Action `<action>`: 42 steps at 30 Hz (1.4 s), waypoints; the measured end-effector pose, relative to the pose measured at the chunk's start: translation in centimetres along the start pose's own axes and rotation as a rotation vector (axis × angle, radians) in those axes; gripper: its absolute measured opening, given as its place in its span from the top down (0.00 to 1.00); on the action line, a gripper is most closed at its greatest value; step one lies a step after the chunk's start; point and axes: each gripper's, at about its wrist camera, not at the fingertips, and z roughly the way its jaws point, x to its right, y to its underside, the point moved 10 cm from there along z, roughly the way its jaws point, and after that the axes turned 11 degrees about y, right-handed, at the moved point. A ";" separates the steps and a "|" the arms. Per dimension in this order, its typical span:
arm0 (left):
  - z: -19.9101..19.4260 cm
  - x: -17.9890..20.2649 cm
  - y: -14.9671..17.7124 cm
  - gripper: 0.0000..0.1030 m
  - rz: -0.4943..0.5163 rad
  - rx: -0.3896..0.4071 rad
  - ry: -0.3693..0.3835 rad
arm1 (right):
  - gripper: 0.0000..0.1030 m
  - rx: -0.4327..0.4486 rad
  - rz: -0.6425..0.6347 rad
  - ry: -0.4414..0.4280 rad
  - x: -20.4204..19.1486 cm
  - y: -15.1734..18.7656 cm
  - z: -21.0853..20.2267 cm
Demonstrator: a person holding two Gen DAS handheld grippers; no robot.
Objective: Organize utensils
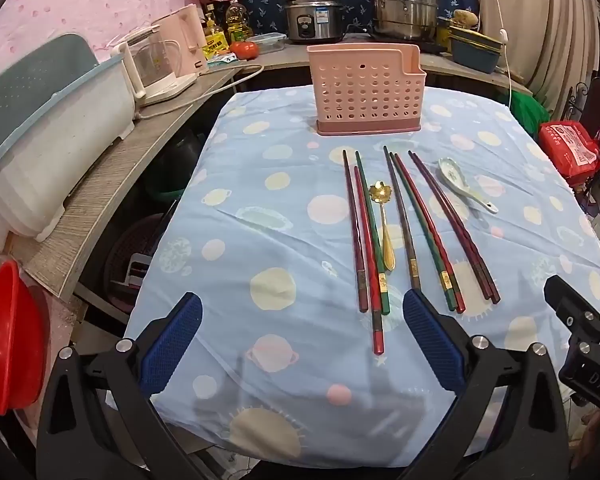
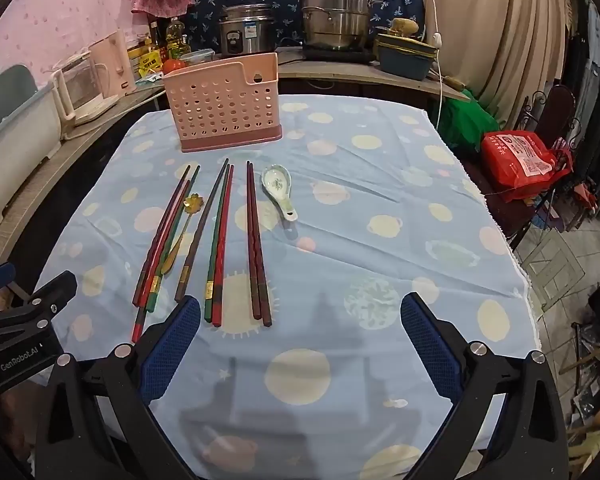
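Nearest my cameras, both grippers hang over the near edge of the table with nothing between their blue pads: my left gripper stands spread wide just short of the chopsticks' butt ends, my right gripper equally wide a little to the right of them. I judge the task not yet begun, since every utensil lies on the cloth and the pink holder looks empty through its holes. The chopsticks lie in loose clusters, tips toward the far edge, with the gold spoon among the left ones and the ceramic spoon just right of the last pair. For a first pick I would reach for the dark pair on the right, which lies apart from the rest; the thin sticks sit flat on soft tablecloth, so the pads must close low without bunching fabric. Nothing blocks the way to the holder near the far edge. Beyond it, the counter carries a rice cooker, a steamer pot and a kettle, all well apart.
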 end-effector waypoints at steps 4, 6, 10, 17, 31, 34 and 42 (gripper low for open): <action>0.0 0.2 0.0 0.07 0.014 -0.001 0.003 | 0.07 0.005 0.020 -0.009 0.3 -0.6 -0.2; -0.2 -0.1 -0.3 0.07 0.018 -0.005 0.010 | 0.07 0.005 0.024 -0.008 0.5 -0.7 -0.2; 0.1 -0.5 -0.5 0.07 0.015 -0.012 0.008 | 0.07 0.006 0.013 0.006 0.1 -0.7 0.1; 0.5 -0.1 -0.3 0.07 0.003 -0.022 -0.002 | 0.07 0.009 0.011 0.017 0.2 -0.8 0.0; 0.2 -0.1 -0.6 0.07 0.006 -0.016 -0.004 | 0.07 0.018 0.028 0.013 0.3 -1.0 -0.3; 0.1 -0.3 -0.7 0.07 0.001 -0.015 -0.012 | 0.07 0.016 0.028 0.007 0.2 -1.2 -0.2; 0.3 -0.7 -0.8 0.07 -0.012 -0.013 -0.019 | 0.07 0.013 0.010 0.021 -0.2 -1.3 0.0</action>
